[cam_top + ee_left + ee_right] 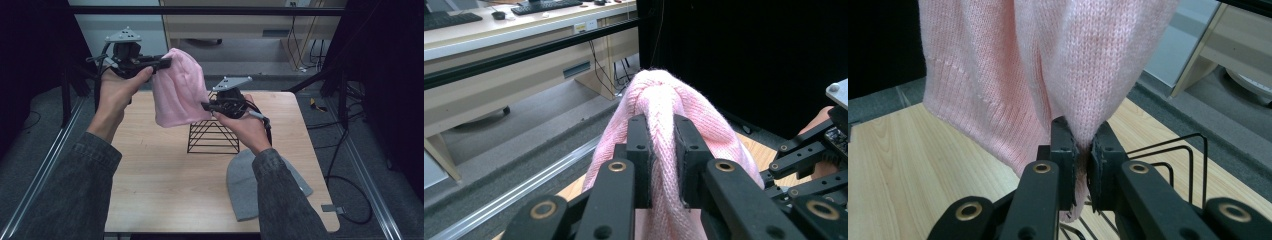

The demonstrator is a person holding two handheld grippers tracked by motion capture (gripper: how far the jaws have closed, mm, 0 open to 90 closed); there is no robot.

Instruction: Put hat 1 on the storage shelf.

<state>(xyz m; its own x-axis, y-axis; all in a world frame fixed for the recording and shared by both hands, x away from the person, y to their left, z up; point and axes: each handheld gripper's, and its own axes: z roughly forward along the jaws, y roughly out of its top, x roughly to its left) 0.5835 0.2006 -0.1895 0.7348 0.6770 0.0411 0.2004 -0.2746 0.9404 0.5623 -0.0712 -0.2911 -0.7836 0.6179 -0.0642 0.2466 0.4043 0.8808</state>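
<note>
Both hands are up, and the pink knit hat (179,89) hangs in the air between them, above the desk's far edge and just over the black wire rack (213,136). The left gripper (159,63) has its jaws pinching the hat's rounded top, a fold of knit squeezed between the pads. The right gripper (206,106) has its jaws clamped on the ribbed rim lower down, right beside the rack's peak.

The job looks like draping this hat over the rack. To do it well, I'd say keep both pinches firm so the knit doesn't slip, spread the rim wide, and bring the opening down squarely over the peak. A loose fold could snag on the wires.

A grey hat (247,187) lies flat near the desk's near right corner, partly under the right sleeve. The desk (165,180) is light wood grain, otherwise bare. Around it: dark curtains at both sides, grey floor, metal rails, cables trailing at right, and pale furniture beyond the far edge.
</note>
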